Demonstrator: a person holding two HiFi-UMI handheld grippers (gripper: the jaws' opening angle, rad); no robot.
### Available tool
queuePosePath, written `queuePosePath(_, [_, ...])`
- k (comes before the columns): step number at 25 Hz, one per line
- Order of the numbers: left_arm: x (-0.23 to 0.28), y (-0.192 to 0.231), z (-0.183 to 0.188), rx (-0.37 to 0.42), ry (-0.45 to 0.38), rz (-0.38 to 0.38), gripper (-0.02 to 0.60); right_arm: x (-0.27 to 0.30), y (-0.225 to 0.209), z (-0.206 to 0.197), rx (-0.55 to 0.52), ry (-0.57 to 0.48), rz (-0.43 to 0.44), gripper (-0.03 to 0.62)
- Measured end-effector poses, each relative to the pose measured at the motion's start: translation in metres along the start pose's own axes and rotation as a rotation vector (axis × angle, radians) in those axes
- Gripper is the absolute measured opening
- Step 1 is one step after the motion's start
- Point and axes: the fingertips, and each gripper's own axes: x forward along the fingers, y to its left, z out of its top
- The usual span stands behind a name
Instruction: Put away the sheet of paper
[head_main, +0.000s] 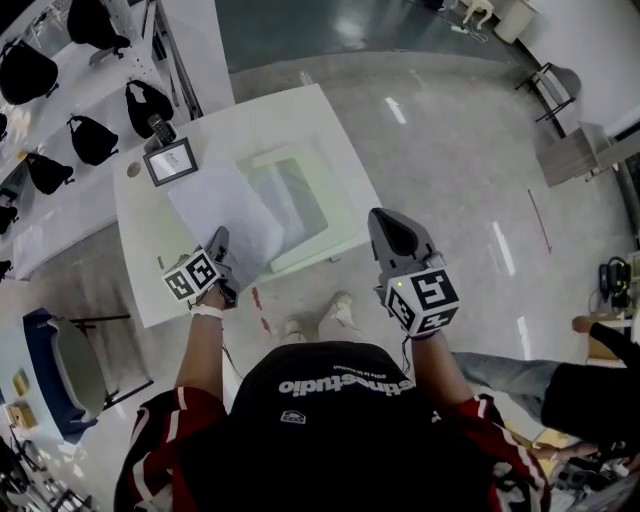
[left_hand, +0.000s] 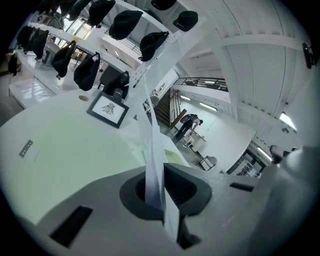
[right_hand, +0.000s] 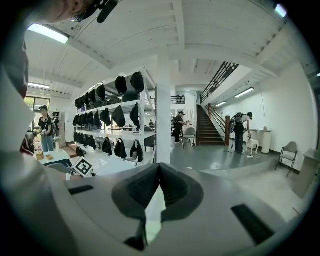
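My left gripper (head_main: 219, 243) is shut on the near edge of the white sheet of paper (head_main: 226, 208), which lies slanted over the white table (head_main: 150, 280). In the left gripper view the sheet (left_hand: 153, 142) runs edge-on up from between the closed jaws (left_hand: 161, 172). Right of the sheet, a pale green translucent folder (head_main: 305, 200) lies flat on the table, partly under the paper. My right gripper (head_main: 386, 222) hovers off the table's front right corner, above the floor. Its jaws (right_hand: 159, 169) meet at the tips with nothing between them.
A small framed picture (head_main: 170, 161) stands at the table's back left, with a dark remote-like object (head_main: 160, 128) behind it. White shelves with black caps and bags (head_main: 92, 138) line the left. A blue chair (head_main: 60, 365) stands at the lower left. A person's legs (head_main: 520, 375) show at the lower right.
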Motion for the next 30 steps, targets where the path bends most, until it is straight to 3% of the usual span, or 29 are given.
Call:
queuePosePath(17, [0.008, 0.037, -0.039, -0.020, 0.104, 0.092, 0.006, 0.005, -0.005, -0.009, 0.012, 0.014, 0.007, 0.003])
queuePosePath(30, [0.028, 0.041, -0.047, -0.007, 0.163, 0.090, 0.006, 0.004, -0.014, -0.010, 0.019, 0.021, -0.010, 0.003])
